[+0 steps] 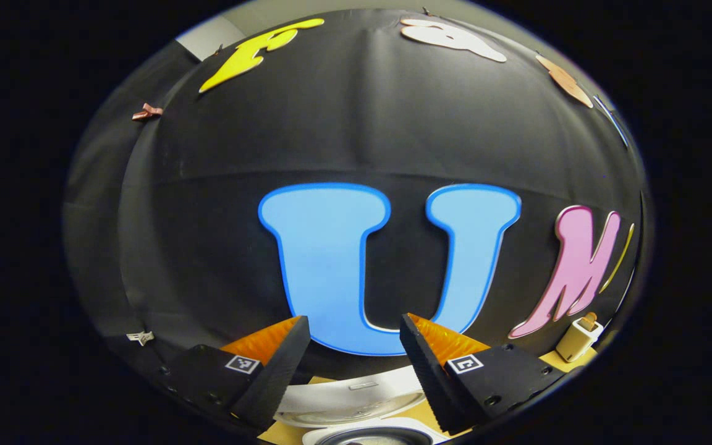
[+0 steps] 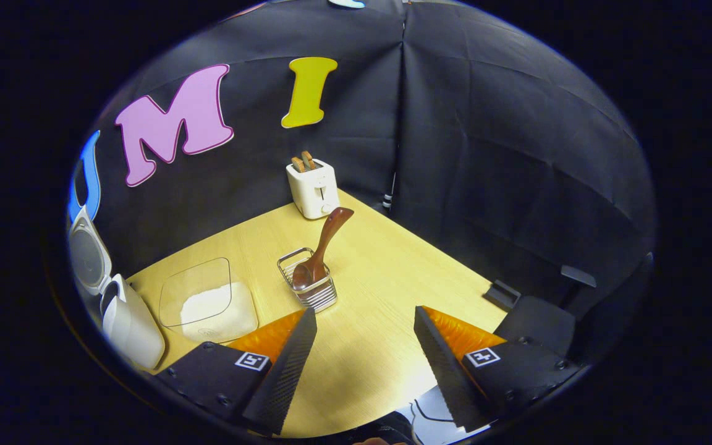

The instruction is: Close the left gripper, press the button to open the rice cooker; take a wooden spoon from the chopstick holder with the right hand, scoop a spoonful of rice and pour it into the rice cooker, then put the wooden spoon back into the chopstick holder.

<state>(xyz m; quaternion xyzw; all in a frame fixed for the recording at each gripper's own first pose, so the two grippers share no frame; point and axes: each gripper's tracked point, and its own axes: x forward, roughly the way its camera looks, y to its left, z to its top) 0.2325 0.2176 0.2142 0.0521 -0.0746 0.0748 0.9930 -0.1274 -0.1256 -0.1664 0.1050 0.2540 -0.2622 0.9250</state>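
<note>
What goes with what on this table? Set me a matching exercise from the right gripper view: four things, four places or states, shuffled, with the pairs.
Things:
1. wooden spoon
2. toaster
3. rice
4. rice cooker

Places or states:
a. far left, lid raised
b. inside the clear square container
c. standing in the wire chopstick holder
d. bread slices sticking out of the top

Pairs: 1-c, 2-d, 3-b, 4-a

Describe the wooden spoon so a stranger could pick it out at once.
On the yellow table, between the toaster and the clear rice tub, stands a small wire holder. The wooden spoon leans out of it, brown, handle up.
</note>
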